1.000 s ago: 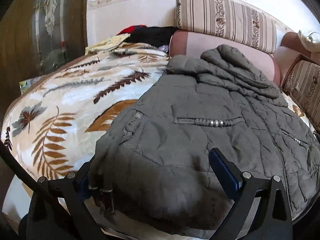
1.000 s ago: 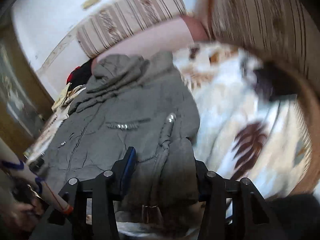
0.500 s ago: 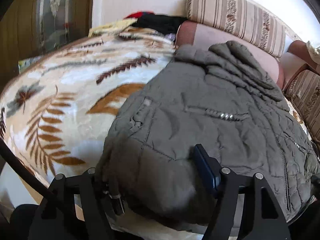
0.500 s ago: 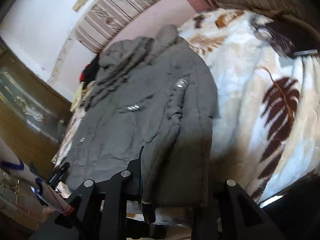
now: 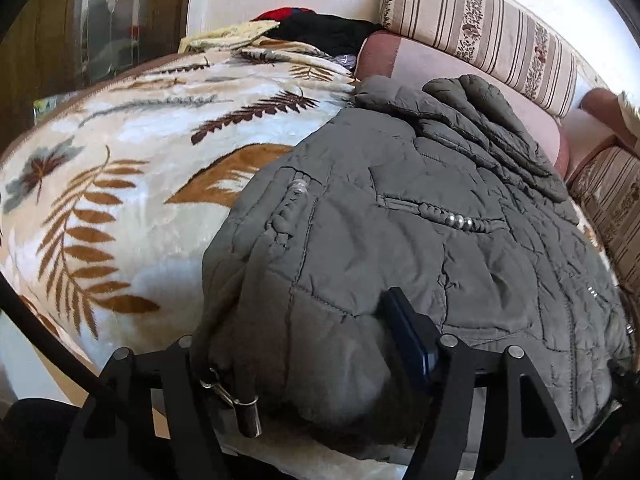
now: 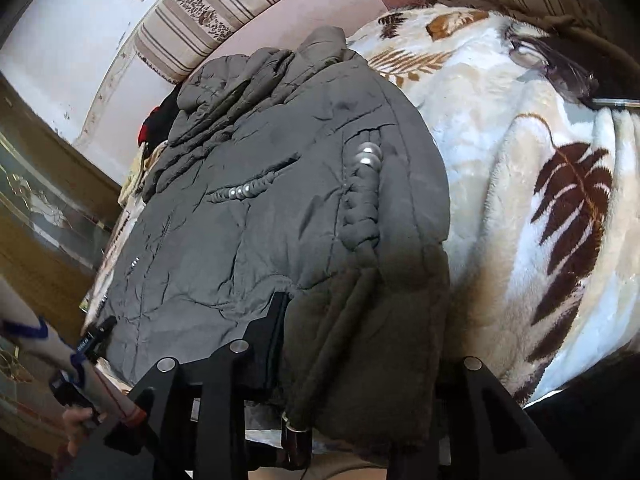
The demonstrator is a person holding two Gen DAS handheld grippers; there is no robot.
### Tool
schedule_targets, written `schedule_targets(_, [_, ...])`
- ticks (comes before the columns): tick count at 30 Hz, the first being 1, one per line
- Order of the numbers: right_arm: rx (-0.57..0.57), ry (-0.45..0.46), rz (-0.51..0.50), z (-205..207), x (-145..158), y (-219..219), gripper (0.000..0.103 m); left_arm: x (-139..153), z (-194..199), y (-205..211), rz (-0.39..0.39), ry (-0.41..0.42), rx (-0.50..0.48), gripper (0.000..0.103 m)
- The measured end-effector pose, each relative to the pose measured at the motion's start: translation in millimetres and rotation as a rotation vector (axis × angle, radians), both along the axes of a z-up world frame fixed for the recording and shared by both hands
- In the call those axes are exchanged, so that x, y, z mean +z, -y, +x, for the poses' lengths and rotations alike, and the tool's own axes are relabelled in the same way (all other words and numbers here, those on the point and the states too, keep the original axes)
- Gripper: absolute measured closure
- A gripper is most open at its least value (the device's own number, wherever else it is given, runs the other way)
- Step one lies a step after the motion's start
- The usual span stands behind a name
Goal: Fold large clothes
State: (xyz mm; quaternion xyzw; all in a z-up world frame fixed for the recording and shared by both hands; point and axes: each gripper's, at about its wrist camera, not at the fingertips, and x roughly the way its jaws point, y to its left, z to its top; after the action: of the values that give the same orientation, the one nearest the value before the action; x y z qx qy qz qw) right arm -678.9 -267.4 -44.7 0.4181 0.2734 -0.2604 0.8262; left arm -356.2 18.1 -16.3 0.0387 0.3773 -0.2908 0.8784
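Observation:
A grey quilted jacket lies spread on a leaf-patterned blanket, its hood towards the sofa back. My left gripper is at the near hem's left corner. Its jaws are closing on a thick bunch of hem, and the blue pad dents the fabric. A metal buckle dangles below. In the right wrist view the jacket fills the middle. My right gripper straddles the hem's right corner; its jaws are opening slightly, the fabric bulging between them and still touching the left finger.
Striped cushions and a pink sofa back stand behind the jacket. Dark and red clothes are piled at the back left. A pair of glasses lies on the blanket at the far right. A person's hand shows lower left.
The left jaws have narrowed onto the hem, which now bulges between them. The right gripper has dropped lower and gathered the jacket's right corner between its fingers.

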Motion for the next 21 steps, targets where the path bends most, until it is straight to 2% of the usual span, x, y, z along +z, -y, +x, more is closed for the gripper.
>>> schedule_targets(10, [-0.009,0.008,-0.027,-2,0,-4,0.068,-1,-17,23,0.16,0.165,0.039,0.034])
schedule_targets(21, [-0.012,-0.005,-0.025,-1,1,-3,0.067,-1,-18,29,0.19,0.178,0.05,0.033])
